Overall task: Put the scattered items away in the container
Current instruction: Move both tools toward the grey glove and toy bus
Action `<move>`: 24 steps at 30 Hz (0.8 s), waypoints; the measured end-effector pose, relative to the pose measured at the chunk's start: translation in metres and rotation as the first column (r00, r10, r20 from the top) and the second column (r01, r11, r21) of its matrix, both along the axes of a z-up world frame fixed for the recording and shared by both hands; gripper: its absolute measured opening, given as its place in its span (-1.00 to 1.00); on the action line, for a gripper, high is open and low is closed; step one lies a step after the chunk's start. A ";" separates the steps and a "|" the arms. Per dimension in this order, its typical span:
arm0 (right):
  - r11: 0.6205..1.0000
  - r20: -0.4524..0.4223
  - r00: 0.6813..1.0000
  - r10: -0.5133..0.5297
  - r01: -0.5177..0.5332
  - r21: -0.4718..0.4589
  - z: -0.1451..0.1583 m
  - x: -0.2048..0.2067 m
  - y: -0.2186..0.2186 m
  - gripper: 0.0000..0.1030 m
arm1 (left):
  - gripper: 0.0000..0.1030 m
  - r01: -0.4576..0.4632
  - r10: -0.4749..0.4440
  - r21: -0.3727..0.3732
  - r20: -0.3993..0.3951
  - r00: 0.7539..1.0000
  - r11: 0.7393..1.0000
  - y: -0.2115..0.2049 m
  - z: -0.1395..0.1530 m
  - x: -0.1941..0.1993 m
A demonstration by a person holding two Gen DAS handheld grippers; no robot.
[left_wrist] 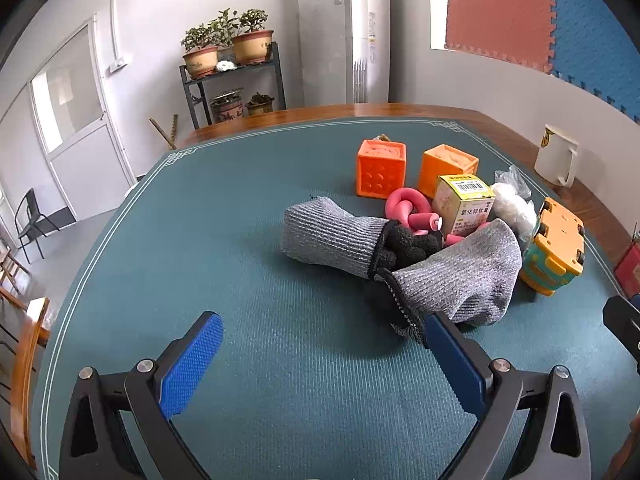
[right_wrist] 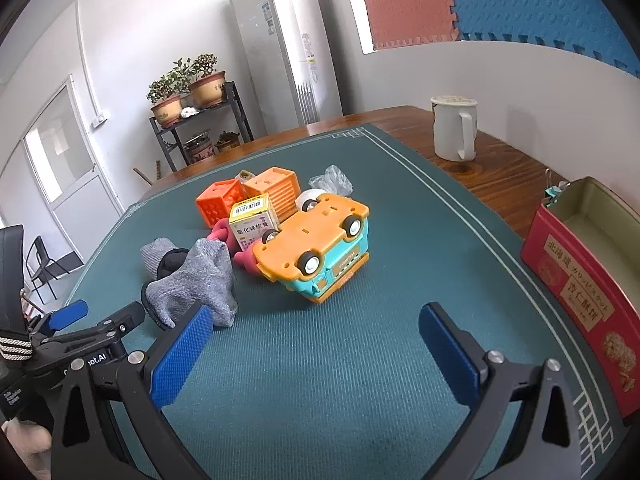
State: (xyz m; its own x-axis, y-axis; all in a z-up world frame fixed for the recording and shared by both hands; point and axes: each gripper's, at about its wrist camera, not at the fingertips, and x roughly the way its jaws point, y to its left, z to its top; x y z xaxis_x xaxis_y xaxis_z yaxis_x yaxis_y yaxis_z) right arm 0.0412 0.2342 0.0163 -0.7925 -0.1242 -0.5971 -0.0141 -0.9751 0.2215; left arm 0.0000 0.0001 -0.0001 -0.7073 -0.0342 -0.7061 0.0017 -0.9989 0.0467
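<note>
A pile of items lies on the green mat (left_wrist: 240, 240): two grey gloves (left_wrist: 460, 284) (right_wrist: 200, 284), two orange cubes (left_wrist: 380, 172) (right_wrist: 218, 200), a pink curled toy (left_wrist: 408, 208), a small yellow-topped box (left_wrist: 466, 200) (right_wrist: 254, 222), a white plastic-wrapped bundle (left_wrist: 514, 204) and an overturned orange-and-teal toy car (left_wrist: 554, 248) (right_wrist: 320, 248). The red tin container (right_wrist: 576, 276) stands open at the right. My left gripper (left_wrist: 324, 336) is open, its right finger beside the near glove. My right gripper (right_wrist: 316, 328) is open and empty, in front of the toy car.
A white mug (right_wrist: 454, 128) (left_wrist: 556, 160) stands on the wooden table (right_wrist: 492, 168) beyond the mat. A binder clip (right_wrist: 554, 192) lies behind the tin. The left gripper shows at the left edge of the right wrist view (right_wrist: 72, 328).
</note>
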 end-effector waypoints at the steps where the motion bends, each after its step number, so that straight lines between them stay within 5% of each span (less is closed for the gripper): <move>1: 1.000 -0.001 1.000 -0.001 0.001 0.001 -0.001 -0.001 0.000 1.00 | 0.99 0.004 -0.004 0.003 0.001 1.000 1.000 0.001 -0.001 0.000; 24: 1.000 0.006 1.000 -0.007 0.006 0.006 -0.011 0.001 -0.010 1.00 | 0.99 0.082 -0.083 0.043 0.026 0.996 0.996 0.012 -0.009 -0.003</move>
